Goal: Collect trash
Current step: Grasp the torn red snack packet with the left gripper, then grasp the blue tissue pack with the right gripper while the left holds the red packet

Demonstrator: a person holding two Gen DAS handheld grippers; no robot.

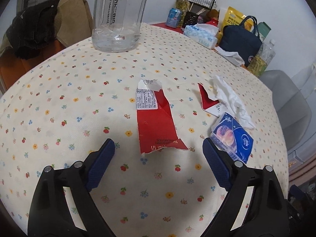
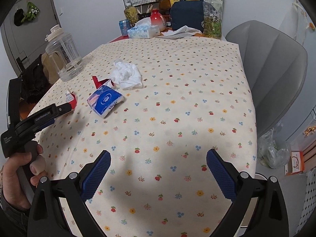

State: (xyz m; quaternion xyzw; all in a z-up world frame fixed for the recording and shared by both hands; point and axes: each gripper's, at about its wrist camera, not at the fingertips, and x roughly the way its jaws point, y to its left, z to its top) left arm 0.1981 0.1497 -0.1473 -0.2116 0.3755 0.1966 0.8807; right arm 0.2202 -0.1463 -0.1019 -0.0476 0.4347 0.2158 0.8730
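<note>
Both the left gripper [image 1: 159, 148] and the right gripper [image 2: 158, 158] are hovering wide open and empty, leaving the red carton scrap [image 1: 156, 122], crumpled tissue [image 2: 127, 76] and tissue pack [image 2: 105, 100] uncollected.

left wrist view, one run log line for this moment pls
task: collect trash | left gripper: open, over red carton scrap, no contact | right gripper: open, empty | tissue pack, crumpled tissue: on table

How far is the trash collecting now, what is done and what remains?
Nothing looks collected yet. The open left hand-held gripper is at the red carton piece, not gripping. The right hand-held gripper is empty. Left: smaller red piece, crumpled tissue, blue tissue pack.
</note>
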